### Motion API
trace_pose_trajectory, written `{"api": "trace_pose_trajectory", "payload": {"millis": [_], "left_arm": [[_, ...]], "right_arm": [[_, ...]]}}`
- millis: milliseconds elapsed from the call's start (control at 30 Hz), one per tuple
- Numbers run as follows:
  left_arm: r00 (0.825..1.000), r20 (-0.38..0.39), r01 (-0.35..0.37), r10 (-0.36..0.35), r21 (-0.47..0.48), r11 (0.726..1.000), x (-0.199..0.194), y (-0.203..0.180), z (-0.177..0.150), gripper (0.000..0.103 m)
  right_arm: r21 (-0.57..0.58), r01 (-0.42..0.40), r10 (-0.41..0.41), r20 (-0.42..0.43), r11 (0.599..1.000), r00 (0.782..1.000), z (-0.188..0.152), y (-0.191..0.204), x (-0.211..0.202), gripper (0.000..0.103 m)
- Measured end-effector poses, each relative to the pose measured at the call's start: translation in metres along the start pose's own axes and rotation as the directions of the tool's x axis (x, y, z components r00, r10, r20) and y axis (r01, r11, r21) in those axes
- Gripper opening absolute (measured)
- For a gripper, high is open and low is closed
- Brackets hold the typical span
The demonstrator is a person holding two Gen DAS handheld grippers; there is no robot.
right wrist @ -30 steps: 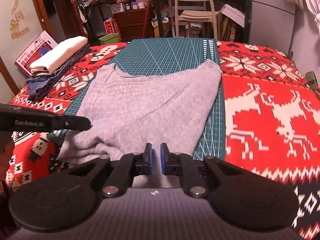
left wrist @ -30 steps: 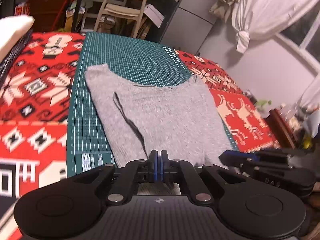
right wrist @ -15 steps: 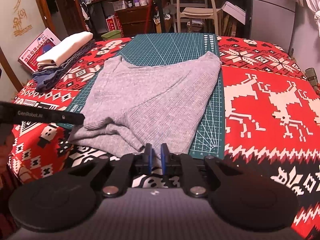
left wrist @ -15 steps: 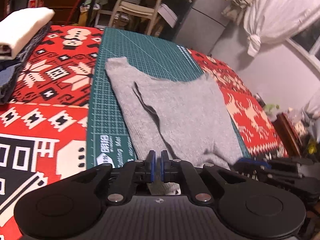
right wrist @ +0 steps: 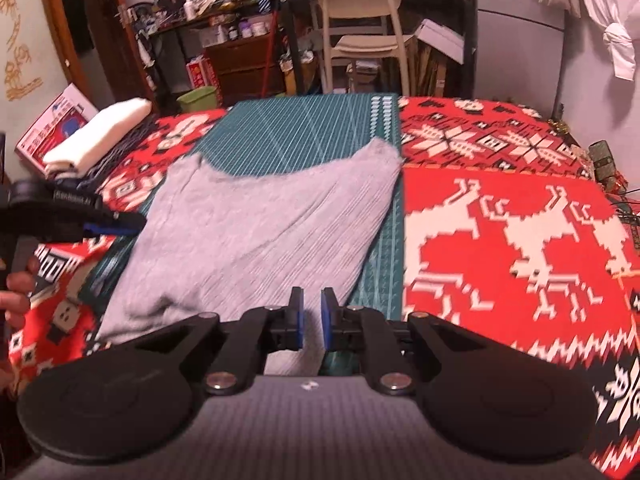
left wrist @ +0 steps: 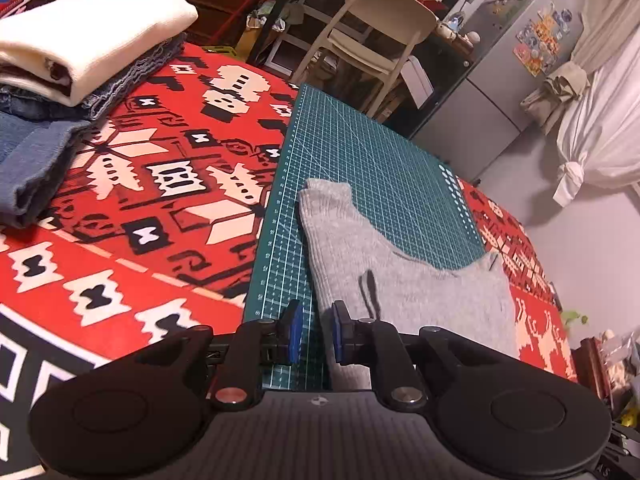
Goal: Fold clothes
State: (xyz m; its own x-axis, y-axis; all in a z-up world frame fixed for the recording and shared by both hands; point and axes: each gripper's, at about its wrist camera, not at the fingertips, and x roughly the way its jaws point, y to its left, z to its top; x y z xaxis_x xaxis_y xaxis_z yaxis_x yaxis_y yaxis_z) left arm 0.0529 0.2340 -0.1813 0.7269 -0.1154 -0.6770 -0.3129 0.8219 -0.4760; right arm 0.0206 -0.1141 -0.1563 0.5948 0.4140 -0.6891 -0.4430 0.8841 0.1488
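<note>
— Left wrist view: how far along?

— Grey knit sweater [left wrist: 404, 280] lies partly folded at centre on the green cutting mat [left wrist: 372, 152]. My left gripper [left wrist: 313, 332] is opening, empty; right gripper [right wrist: 311, 318] narrowly parted, empty. More folds remain, I judge.

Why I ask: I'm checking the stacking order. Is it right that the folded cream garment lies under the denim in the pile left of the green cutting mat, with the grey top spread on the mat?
Not quite. The left wrist view shows the folded cream garment on top of the denim, not under it. The pile does sit left of the green cutting mat, and the grey top is spread on the mat.
</note>
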Motion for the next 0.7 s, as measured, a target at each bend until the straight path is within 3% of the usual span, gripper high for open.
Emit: {"api": "trace_pose_trajectory", "payload": {"millis": [233, 367, 700], "left_arm": [[1.000, -0.002, 0.027, -0.027, -0.006, 1.000, 0.008, -0.005, 0.000, 0.014], [1.000, 0.003, 0.028, -0.028, -0.048, 0.998, 0.011, -0.002, 0.000, 0.006], [0.993, 0.103, -0.052, 0.054, -0.019, 0.998, -0.026, -0.001, 0.004, 0.004]], "right_arm": [[0.011, 0.007, -0.008, 0.016, 1.000, 1.000, 0.013, -0.006, 0.010, 0.012], [0.023, 0.007, -0.007, 0.012, 1.000, 1.000, 0.012, -0.005, 0.012, 0.012], [0.008, 0.007, -0.007, 0.011, 1.000, 1.000, 0.015, 0.003, 0.009, 0.012]]}}
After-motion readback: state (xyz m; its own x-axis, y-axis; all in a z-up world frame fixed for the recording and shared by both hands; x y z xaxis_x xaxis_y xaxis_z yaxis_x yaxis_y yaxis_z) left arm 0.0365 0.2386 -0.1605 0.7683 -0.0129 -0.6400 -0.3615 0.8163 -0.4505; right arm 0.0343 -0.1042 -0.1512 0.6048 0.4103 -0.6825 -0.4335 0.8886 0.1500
